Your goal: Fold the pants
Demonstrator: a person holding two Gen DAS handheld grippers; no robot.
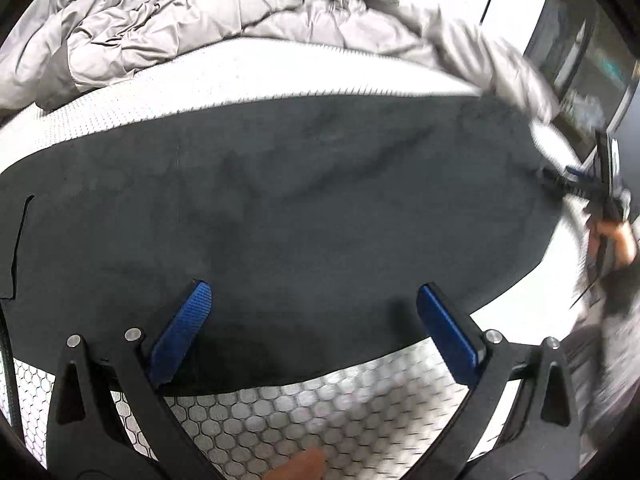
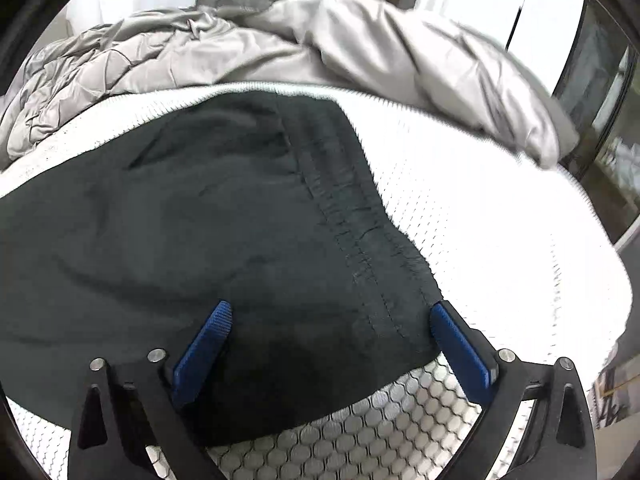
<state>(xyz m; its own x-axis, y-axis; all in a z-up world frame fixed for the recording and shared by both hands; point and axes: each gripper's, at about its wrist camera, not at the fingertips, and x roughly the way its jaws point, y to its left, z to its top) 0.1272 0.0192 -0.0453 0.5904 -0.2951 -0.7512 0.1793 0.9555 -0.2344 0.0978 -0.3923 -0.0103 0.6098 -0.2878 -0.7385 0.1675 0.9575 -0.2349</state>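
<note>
A white bed [image 1: 120,108] carried a grey duvet [image 1: 180,28] at the back and the dark pants [image 1: 280,200] spread flat in front. The left gripper [image 1: 314,300] and right gripper [image 2: 330,320] hung over the pants' near edge, fingers [image 1: 180,332] wide, holding nothing

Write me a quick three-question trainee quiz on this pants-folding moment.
1. True or false: the left gripper is clamped on the pants.
2. What lies bunched behind the pants? A) grey comforter B) red towel C) cardboard box
3. Which end of the pants lies by the right gripper?

Key: 1 false, both grippers are open. 2 A, the comforter. 3 the waistband.
</note>
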